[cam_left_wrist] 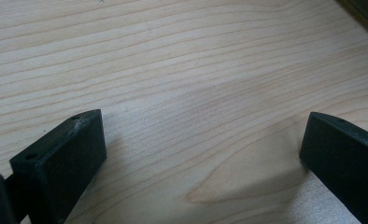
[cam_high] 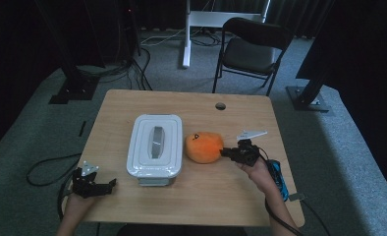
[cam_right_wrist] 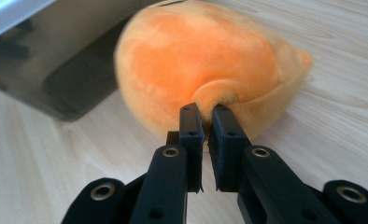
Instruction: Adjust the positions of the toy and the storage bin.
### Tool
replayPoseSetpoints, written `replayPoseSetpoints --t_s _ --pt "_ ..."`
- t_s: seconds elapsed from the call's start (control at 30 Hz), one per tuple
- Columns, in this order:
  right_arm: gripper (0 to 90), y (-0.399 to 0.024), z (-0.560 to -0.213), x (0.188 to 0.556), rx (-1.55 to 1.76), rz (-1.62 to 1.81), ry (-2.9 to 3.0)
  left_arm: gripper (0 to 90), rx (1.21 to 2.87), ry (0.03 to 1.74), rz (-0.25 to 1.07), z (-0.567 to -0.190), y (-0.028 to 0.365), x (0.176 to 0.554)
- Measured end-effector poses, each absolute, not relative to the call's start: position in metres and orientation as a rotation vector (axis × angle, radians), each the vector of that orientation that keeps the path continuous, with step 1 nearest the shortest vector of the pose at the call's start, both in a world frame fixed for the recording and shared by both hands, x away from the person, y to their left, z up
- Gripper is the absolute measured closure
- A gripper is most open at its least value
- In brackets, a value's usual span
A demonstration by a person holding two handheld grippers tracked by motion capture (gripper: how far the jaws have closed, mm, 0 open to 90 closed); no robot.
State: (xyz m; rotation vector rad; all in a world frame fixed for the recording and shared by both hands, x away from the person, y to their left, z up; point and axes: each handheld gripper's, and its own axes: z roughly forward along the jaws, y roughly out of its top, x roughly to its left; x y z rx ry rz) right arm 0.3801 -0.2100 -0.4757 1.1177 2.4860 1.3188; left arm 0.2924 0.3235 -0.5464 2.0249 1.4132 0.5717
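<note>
floor: grey carpet (cam_high: 34, 123) | 12 o'clock: white desk frame (cam_high: 201, 19) | 1 o'clock: black folding chair (cam_high: 250, 49) | backdrop: dark curtains (cam_high: 14, 44) | light: dim

The high view looks forward and down over the whole bench (cam_high: 132, 105). The left gripper view stares close at bare wood; the right gripper view sits close behind the toy (cam_right_wrist: 205, 60) (also seen from above).

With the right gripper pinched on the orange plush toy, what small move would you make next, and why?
Probably a short lift. The right gripper is shut on a fold of the orange plush toy, which rests on the table beside the lidded white box.
</note>
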Motion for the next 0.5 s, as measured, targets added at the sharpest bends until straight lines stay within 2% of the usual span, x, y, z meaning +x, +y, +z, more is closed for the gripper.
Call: replayPoseSetpoints --t_s 0.5 --pt "82.3 -0.185 -0.478 0.345 1.093 1.373 2.535 0.8 2.024 1.413 0.572 -0.546 0.323 0.292"
